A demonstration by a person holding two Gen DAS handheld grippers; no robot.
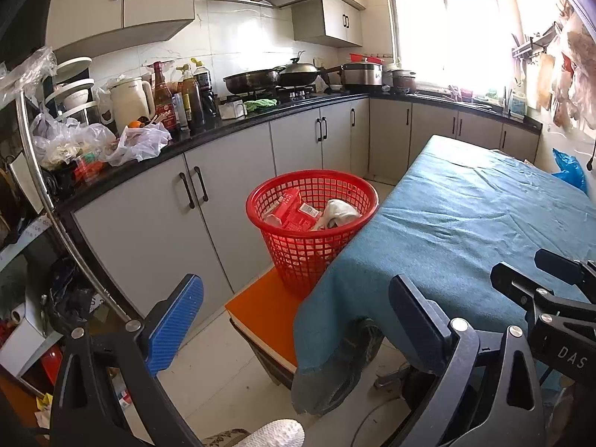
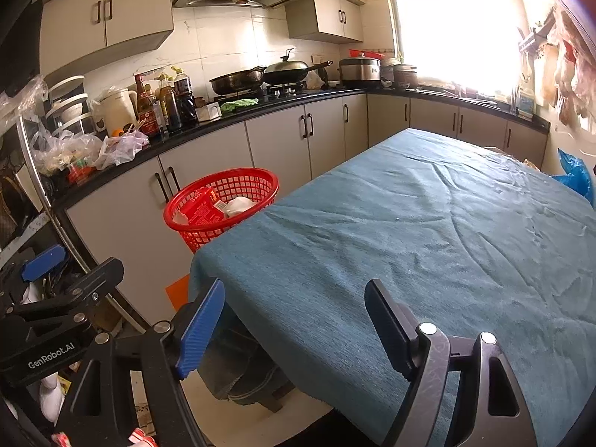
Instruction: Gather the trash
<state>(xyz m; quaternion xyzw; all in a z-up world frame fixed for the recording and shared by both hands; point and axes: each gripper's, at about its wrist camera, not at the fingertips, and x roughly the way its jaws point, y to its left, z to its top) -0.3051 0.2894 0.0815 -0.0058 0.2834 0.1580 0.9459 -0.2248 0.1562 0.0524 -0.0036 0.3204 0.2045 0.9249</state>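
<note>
The trash lies in a red basket (image 1: 312, 223): a red carton (image 1: 294, 213) and a crumpled white wad (image 1: 341, 214) sit side by side inside it, below the rim. In the right wrist view the same basket (image 2: 223, 208) shows the carton (image 2: 201, 206) to the left of the wad (image 2: 240, 205). The basket stands on an orange stool top (image 1: 266, 307), touching the edge of the teal cloth (image 1: 465, 231) that drapes the table, with grey cabinet doors (image 1: 167, 231) just behind it.

The left gripper (image 1: 294, 316) hovers well short of the basket, which appears ahead between its fingers; its jaws are spread wide with nothing between them. The right gripper (image 2: 294, 327) hangs over the near corner of the cloth-covered table (image 2: 428, 231), also spread wide and empty, with the basket well off to its left and beyond. Each gripper's side shows at the edge of the other's view.

Farther out, a black countertop (image 1: 238, 121) carries plastic bags (image 1: 138, 143), bottles (image 1: 164, 97), a kettle (image 1: 128, 102) and pans (image 1: 253, 80).
</note>
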